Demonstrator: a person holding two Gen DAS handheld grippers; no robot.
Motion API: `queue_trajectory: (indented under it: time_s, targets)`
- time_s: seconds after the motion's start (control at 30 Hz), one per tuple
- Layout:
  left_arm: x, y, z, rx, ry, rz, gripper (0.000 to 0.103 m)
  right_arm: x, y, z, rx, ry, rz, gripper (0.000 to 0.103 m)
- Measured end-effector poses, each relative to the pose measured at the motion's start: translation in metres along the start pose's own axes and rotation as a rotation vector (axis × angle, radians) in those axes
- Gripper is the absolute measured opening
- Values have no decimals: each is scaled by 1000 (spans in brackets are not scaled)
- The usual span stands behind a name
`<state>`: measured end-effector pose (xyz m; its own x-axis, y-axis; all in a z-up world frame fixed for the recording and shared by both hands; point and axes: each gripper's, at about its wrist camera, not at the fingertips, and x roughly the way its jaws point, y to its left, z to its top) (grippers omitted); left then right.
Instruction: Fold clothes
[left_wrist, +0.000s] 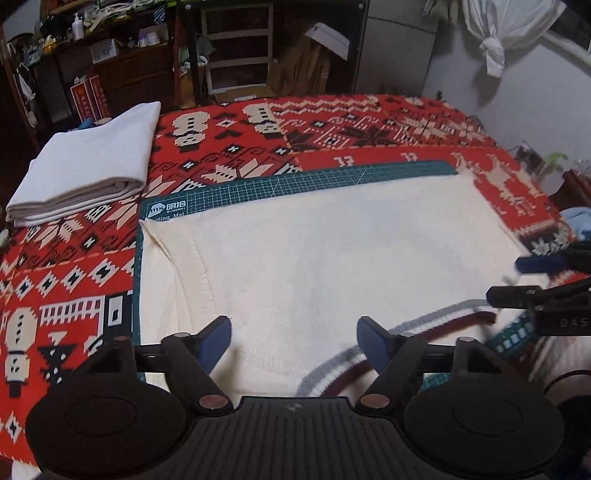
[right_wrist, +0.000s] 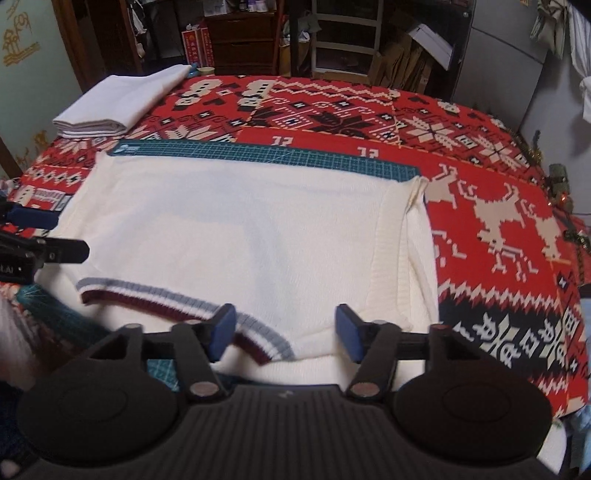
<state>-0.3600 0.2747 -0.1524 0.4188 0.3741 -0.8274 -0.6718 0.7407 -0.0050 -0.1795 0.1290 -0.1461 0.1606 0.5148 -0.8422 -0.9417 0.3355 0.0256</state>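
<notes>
**Both grippers spread at the near edge of a flat cream sweater**

The left gripper (left_wrist: 293, 341) is held spread, nothing between its pads, above the near part of the cream sweater (left_wrist: 325, 251). The right gripper (right_wrist: 286, 332) is likewise spread and empty, with the striped band (right_wrist: 155, 291) passing just under its left pad. The sweater is laid flat on the green cutting mat (left_wrist: 295, 181), its long axis running left to right across both grippers and its body stretching away from them. The striped band is nearer the right gripper. A turned-in flap is shown at the left end only in the left wrist view, and at the right end only in the right wrist view. A folded white cloth (left_wrist: 85, 173) is seen far left on the patterned surface (left_wrist: 236, 147).
</notes>
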Motion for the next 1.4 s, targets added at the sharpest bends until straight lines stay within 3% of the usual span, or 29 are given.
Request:
queue_trajectory:
  time_s: [0.07,0.2,0.4,0.7,0.9,1.2,1.4]
  targets:
    - [13,-4,0,13,19,18,80,9,0,0,-1,11,-15,94]
    - [36,-11,-3,40,57,51,82,28,0,0,-2,32,-45,102]
    - [43,-10,-10,18,44,100,103,47,1,-2,6,46,-83,103]
    - [40,-9,-23,3,-37,103,103,41,5,-13,32,-14,-108,103]
    - [39,-10,-33,4,-112,103,103,37,9,-28,28,-105,-125,103]
    - [35,-5,-42,22,-136,56,103,33,10,-44,21,-164,-120,103]
    - [17,-3,-48,41,-135,60,102,24,6,-51,24,-139,-81,103]
